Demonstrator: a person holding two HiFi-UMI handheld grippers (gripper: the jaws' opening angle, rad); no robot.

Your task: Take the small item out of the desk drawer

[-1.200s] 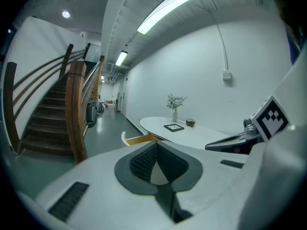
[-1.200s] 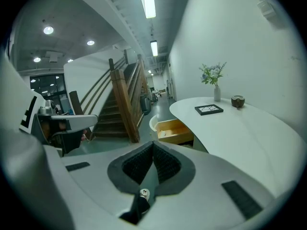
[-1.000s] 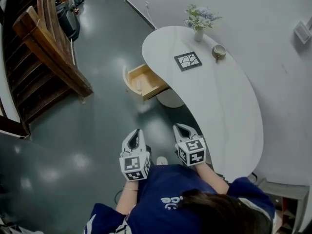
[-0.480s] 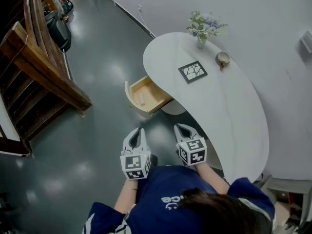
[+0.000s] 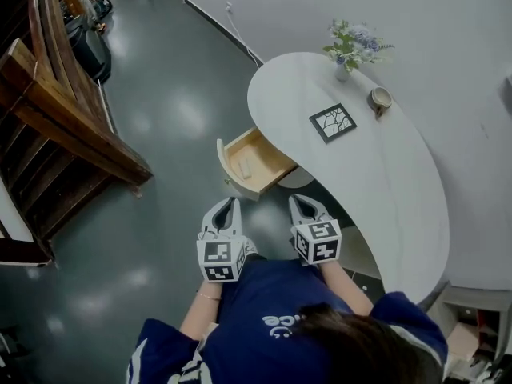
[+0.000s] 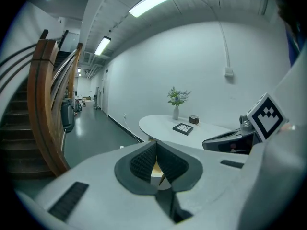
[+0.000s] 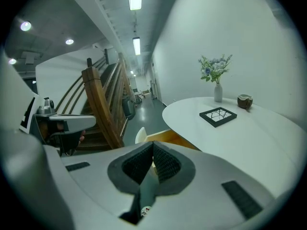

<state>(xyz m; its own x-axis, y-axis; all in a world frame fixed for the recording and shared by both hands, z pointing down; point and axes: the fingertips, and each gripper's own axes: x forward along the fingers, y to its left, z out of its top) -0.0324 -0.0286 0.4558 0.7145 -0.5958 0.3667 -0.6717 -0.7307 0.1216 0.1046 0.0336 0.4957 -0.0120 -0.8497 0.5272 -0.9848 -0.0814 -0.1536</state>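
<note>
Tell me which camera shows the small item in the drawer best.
The head view: it looks down into the open drawer, item on its floor. Both gripper views catch only drawer wood, no item.
</note>
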